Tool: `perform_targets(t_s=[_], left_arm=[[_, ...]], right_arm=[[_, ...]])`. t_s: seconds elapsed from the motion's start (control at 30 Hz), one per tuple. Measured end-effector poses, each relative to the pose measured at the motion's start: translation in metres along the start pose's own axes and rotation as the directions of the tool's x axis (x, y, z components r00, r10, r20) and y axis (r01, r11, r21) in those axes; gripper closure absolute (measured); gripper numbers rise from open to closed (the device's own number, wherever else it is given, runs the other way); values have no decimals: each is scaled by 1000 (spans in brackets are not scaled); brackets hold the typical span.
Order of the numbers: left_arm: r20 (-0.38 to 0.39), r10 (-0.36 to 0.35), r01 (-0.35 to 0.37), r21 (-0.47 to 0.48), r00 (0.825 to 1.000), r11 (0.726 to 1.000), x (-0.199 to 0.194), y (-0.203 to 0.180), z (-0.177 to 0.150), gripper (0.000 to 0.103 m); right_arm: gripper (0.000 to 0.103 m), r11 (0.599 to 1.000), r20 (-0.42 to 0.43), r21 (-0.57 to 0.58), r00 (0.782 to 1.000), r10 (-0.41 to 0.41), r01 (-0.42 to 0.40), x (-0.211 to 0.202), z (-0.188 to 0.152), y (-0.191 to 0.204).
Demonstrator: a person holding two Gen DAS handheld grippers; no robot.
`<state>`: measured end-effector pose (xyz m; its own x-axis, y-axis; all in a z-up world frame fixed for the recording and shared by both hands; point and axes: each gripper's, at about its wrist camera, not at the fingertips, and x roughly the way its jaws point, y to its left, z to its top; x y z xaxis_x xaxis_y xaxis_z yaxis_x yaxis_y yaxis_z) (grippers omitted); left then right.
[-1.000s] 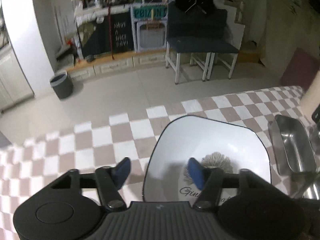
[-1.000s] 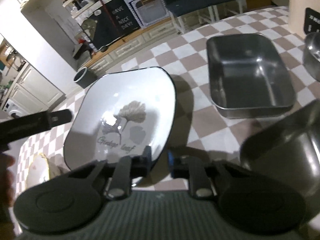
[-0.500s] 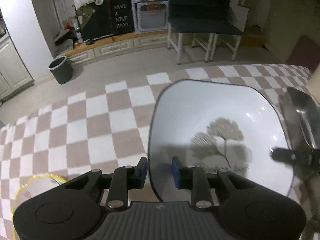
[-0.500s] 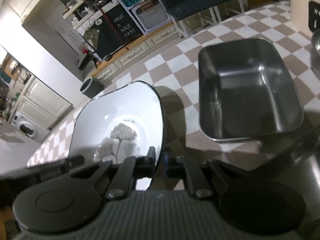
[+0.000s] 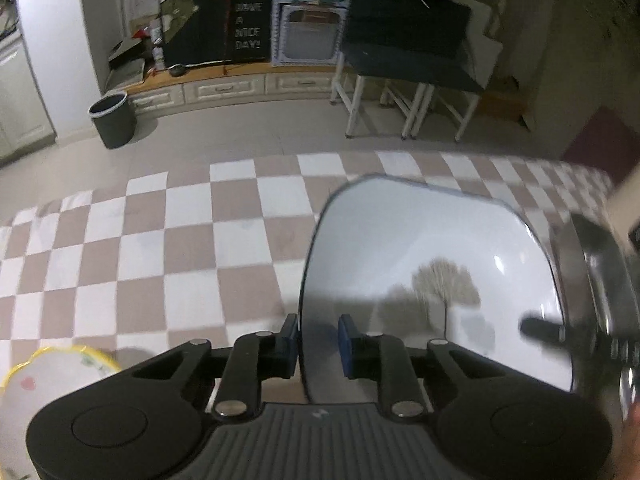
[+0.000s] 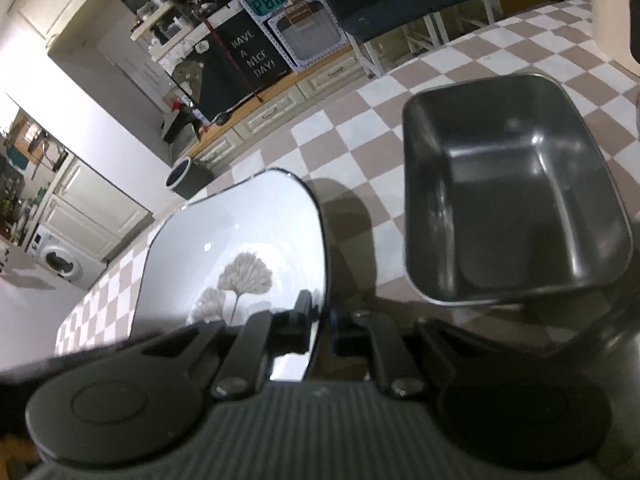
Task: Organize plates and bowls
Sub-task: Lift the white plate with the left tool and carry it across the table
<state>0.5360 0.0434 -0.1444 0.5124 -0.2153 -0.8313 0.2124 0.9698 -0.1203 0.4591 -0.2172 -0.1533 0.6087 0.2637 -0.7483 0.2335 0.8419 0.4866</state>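
Note:
A white square plate [image 5: 432, 272] with a dark rim and a leaf print hangs tilted above the checked tablecloth [image 5: 192, 240]. My right gripper [image 6: 322, 320] is shut on the plate's [image 6: 240, 248] right rim. Its dark finger shows in the left wrist view at the plate's far side. My left gripper [image 5: 318, 340] straddles the near left rim and its jaws are closing. The outer pad sits against the rim, while a strip of white still shows before the inner blue pad [image 5: 348, 344].
A deep rectangular steel tray [image 6: 512, 200] stands right of the plate, and its edge [image 5: 600, 272] shows in the left wrist view. A yellow-rimmed plate [image 5: 48, 376] lies at the near left. The table's far edge drops to a tiled floor with a bin [image 5: 114, 120].
My left gripper's jaws went from wide open to narrow around the plate's rim as it sank closer. The plate now stands more tilted in the right gripper's hold.

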Motion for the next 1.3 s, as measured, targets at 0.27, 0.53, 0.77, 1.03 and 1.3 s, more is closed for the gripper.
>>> perform_targets(t_s=[0.27, 0.53, 0.77, 1.03, 1.3], left_arm=[[35, -51, 53, -61, 998, 997, 9, 8, 5, 80], [107, -69, 74, -48, 992, 996, 1, 7, -13, 81], [210, -82, 101, -86, 974, 991, -33, 12, -16, 87], [270, -102, 127, -77, 957, 989, -95, -1, -26, 88], [351, -128, 139, -8, 928, 990, -196, -48, -53, 88]], right_arm=[[87, 1000, 66, 1, 998, 8, -8, 14, 0, 4], [86, 964, 158, -259, 987, -12, 53, 7, -5, 23], [86, 940, 223, -337, 975, 22, 56, -15, -1, 34], [87, 926, 259, -378, 960, 102, 4, -63, 8, 37], [89, 912, 293, -408, 939, 181, -49, -163, 11, 33]])
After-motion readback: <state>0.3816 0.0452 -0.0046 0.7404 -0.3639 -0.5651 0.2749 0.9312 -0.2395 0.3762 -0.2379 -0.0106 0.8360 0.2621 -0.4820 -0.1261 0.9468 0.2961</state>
